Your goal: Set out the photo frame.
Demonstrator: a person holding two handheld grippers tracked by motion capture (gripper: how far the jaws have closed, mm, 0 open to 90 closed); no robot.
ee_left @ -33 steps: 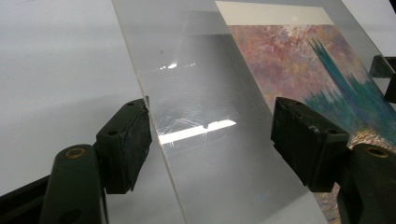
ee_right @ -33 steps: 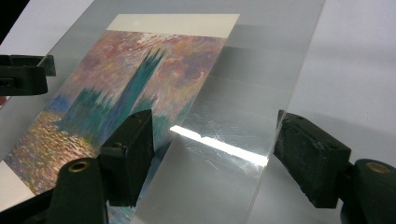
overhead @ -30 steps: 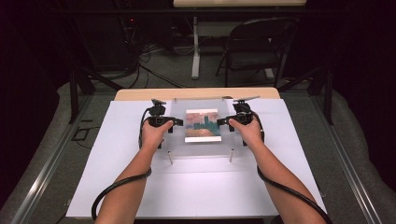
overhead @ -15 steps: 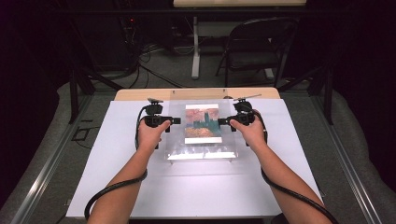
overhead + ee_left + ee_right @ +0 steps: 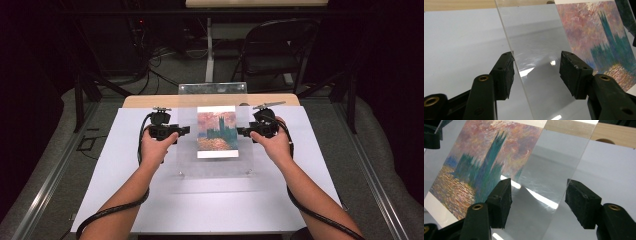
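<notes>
The step in hand looks like taking hold of the clear sheet (image 5: 187,165) by its two side edges. The sheet lies mid-table with the print (image 5: 217,131) behind it, its near corners showing two small pins. Whether it is already clear of the table I cannot tell.

The left gripper (image 5: 186,131) stands at the sheet's left edge and the right gripper (image 5: 241,132) at its right edge, level with the print's middle. In the left gripper view the sheet (image 5: 536,50) runs up between the jaws of that gripper (image 5: 536,72), which are apart. One pad sits just at the sheet's edge, the other off its face. In the right gripper view the jaws of that gripper (image 5: 539,195) are also apart, with the sheet's edge (image 5: 554,157) between them and neither pad pressing. Both pairs have just been closing.

The next move probably calls for closing both sides evenly until the pads bite. The plastic is slick and thin, so one loose side could let it swing or slip.

The room is dark, with a folding chair (image 5: 270,55) and cables (image 5: 165,55) beyond. The table (image 5: 150,101) is wood under a white mat (image 5: 125,200). A second clear panel (image 5: 212,88) stands at its far edge.
</notes>
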